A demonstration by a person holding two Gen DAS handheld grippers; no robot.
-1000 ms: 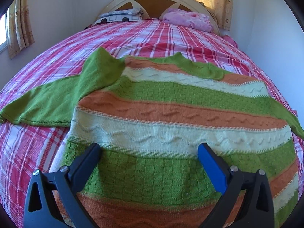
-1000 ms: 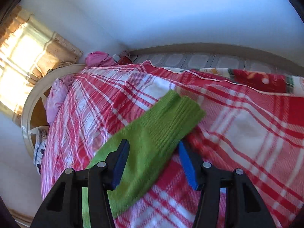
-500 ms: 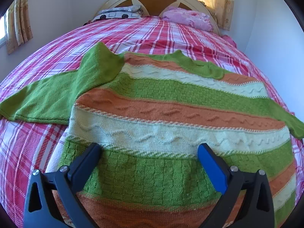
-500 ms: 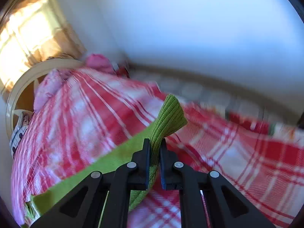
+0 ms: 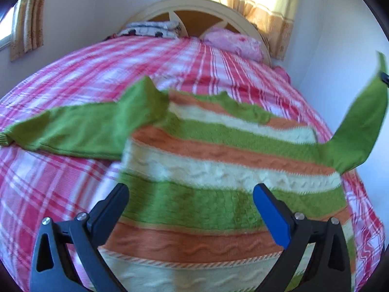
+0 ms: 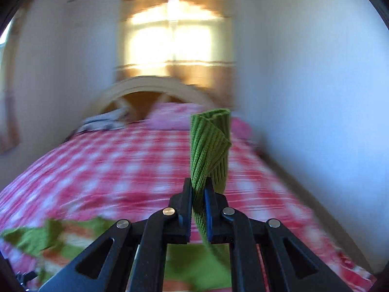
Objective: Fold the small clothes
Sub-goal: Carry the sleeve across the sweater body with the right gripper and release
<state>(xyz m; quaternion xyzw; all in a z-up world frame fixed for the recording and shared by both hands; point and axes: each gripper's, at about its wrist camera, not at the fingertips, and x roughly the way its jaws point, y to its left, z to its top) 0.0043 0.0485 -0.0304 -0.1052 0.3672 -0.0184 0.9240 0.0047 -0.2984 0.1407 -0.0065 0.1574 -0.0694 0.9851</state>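
Observation:
A knit sweater (image 5: 218,170) striped green, orange and cream lies flat on the bed. Its left green sleeve (image 5: 80,129) stretches out to the left on the cover. Its right green sleeve (image 5: 359,126) is lifted off the bed toward the upper right. My right gripper (image 6: 198,189) is shut on that sleeve's ribbed cuff (image 6: 211,143), which sticks up between the jaws; the sweater body (image 6: 48,238) shows blurred at the lower left. My left gripper (image 5: 190,203) hovers open over the sweater's lower half with nothing between its fingers.
The bed has a red and white plaid cover (image 5: 60,189). A pink pillow (image 5: 233,43) and a patterned pillow (image 5: 150,28) lie by the arched headboard (image 5: 194,7). A white wall (image 5: 340,56) runs close along the bed's right side. Curtained windows sit behind.
My right gripper closed on the right cuff, then rose, rolled upright and swung toward the headboard, lifting the sleeve off the bed. The left gripper rose a little and stayed open.

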